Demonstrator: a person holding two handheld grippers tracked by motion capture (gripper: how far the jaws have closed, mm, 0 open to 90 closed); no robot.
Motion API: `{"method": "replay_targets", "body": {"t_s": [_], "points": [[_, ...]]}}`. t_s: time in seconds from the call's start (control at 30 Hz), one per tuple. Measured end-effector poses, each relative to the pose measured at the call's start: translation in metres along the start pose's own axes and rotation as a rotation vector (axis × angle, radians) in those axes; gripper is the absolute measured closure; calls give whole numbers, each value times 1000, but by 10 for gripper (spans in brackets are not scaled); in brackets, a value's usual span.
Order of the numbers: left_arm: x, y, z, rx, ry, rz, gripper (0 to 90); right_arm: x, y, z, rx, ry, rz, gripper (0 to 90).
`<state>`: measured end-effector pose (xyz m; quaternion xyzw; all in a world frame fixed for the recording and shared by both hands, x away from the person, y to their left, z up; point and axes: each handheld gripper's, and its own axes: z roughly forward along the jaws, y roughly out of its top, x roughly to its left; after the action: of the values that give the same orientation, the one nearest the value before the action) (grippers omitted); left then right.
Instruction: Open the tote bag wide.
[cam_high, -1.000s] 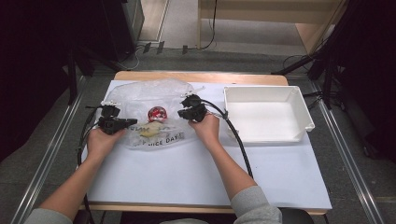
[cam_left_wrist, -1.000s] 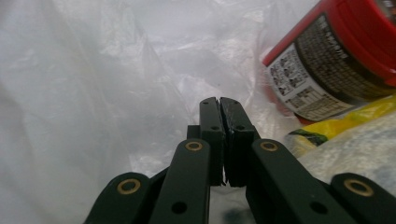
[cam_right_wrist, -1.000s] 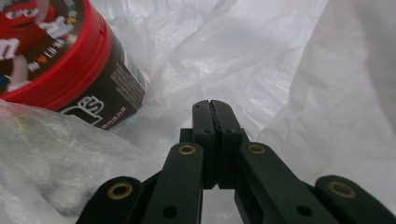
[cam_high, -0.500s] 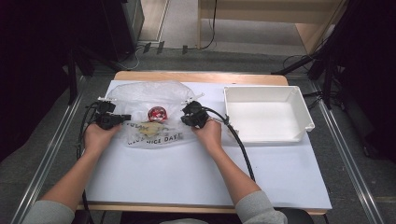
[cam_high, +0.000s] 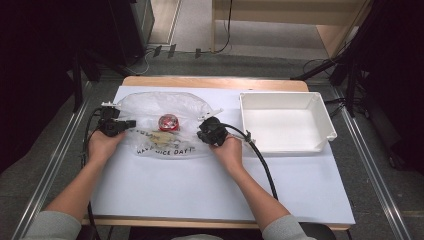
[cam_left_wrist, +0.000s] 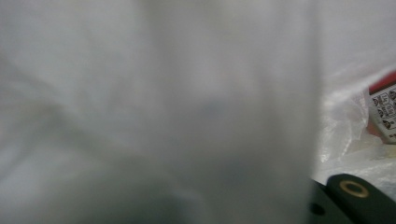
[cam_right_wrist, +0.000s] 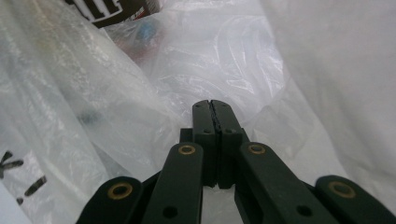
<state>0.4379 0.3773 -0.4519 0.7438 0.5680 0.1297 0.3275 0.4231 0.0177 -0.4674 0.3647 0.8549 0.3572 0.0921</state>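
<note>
While the clear plastic bag (cam_high: 162, 127) lies crosswise near the table's far left corner, the left gripper (cam_high: 118, 125) and right gripper (cam_high: 204, 134), both clamped shut, pinch its opposite ends.

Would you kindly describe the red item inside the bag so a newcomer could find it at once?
On the white sheet covering the table, left of the white tray, lies a clear plastic bag. Between the two grippers, inside it, sits the red item, the bag's one bright red content.
</note>
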Motion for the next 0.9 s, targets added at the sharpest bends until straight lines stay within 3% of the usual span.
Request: {"method": "replay_targets", "body": {"t_s": [0.13,0.23,0.7,0.9], "points": [[2,2,0,9,4,-6,900,3,-5,-6,12,-3,-17,900],[5,8,-1,49,33,5,900,4,-9,-9,10,-3,-29,900],[18,9,0,3,50,-54,900,7,-30,-27,11,-4,-51,900],[22,16,-1,47,81,-43,900,7,-36,-32,7,-9,-57,900]]}}
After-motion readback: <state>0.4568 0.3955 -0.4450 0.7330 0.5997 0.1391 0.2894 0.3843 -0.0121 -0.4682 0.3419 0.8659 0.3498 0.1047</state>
